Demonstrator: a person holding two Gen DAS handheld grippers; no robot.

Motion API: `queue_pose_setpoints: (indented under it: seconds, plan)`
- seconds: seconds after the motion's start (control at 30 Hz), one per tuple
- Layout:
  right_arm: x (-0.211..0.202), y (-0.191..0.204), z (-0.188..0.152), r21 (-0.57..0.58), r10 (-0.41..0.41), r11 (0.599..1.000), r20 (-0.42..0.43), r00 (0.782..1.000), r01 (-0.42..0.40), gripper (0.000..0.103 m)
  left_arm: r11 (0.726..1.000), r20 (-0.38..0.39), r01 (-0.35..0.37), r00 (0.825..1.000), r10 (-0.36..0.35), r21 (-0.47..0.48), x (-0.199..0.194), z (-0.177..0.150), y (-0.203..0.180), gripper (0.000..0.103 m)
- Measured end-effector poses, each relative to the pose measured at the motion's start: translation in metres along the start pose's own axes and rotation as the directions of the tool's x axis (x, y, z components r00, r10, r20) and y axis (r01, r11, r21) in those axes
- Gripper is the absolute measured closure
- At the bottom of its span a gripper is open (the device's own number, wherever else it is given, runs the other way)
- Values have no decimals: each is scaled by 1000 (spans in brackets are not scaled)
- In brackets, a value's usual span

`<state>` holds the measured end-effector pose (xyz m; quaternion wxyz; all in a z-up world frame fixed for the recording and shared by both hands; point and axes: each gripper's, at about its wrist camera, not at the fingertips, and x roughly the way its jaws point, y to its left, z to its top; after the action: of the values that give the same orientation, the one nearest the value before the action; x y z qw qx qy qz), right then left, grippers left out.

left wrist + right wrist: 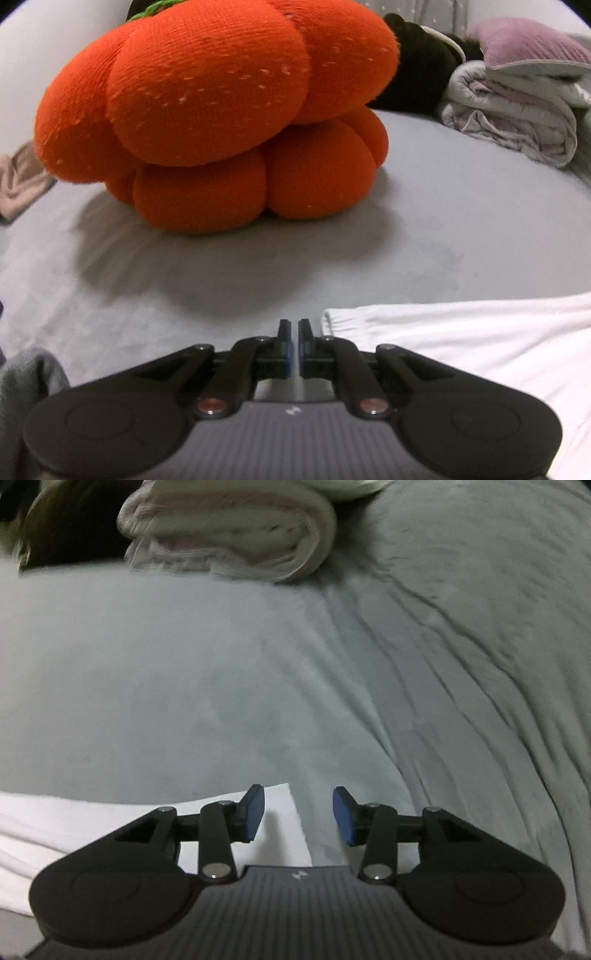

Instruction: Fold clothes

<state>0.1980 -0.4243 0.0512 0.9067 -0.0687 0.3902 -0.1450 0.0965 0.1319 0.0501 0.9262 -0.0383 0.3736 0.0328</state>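
A white garment (461,343) lies flat on the grey bed sheet (221,266), at the lower right of the left wrist view. My left gripper (294,325) is shut with nothing between its pads, just left of the garment's near corner. In the right wrist view the same white garment (110,819) spreads to the lower left, its corner pointing up between the fingers. My right gripper (298,812) is open over that corner, the pads apart and not pressing on the cloth.
A big orange pumpkin cushion (218,110) sits on the bed ahead of the left gripper. A rolled pale quilt (517,110), a lilac pillow (524,44) and a dark garment (421,62) lie at the back right. The quilt roll (229,531) is far ahead; wrinkled grey bedding (480,646) rises at the right.
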Motion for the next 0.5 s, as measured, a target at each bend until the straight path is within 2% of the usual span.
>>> queue_pose_setpoints:
  seconds: [0.07,0.13,0.2,0.23,0.27,0.37,0.43,0.5]
  plan:
    - [9,6,3,7,46,999,-9,999,-46,58,998,-17,67,998,-67,-19,1,-1,2,97]
    - [22,9,-3,49,76,996,-56,996,-73,59,994,-21,104,994,-105,-26,3,-2,1,83]
    - [26,17,-8,32,50,998,-37,998,-49,73,992,-9,127,992,-127,-24,4,-4,-1,76]
    - [26,19,-9,30,54,998,-24,998,-53,99,990,-6,139,990,-139,-21,5,-5,-3,76]
    - [26,22,-10,26,55,998,-12,998,-55,103,988,-4,151,988,-151,-19,7,-6,-5,76]
    - [29,31,-9,-36,7,999,4,1000,-6,103,989,15,148,989,-148,-5,14,-5,-11,76]
    - [26,32,-7,-32,-18,999,32,999,19,103,990,33,140,990,-140,1,18,-5,-17,77]
    - [25,35,-4,-31,-36,999,58,998,38,103,993,50,108,993,-110,41,21,-6,-27,84]
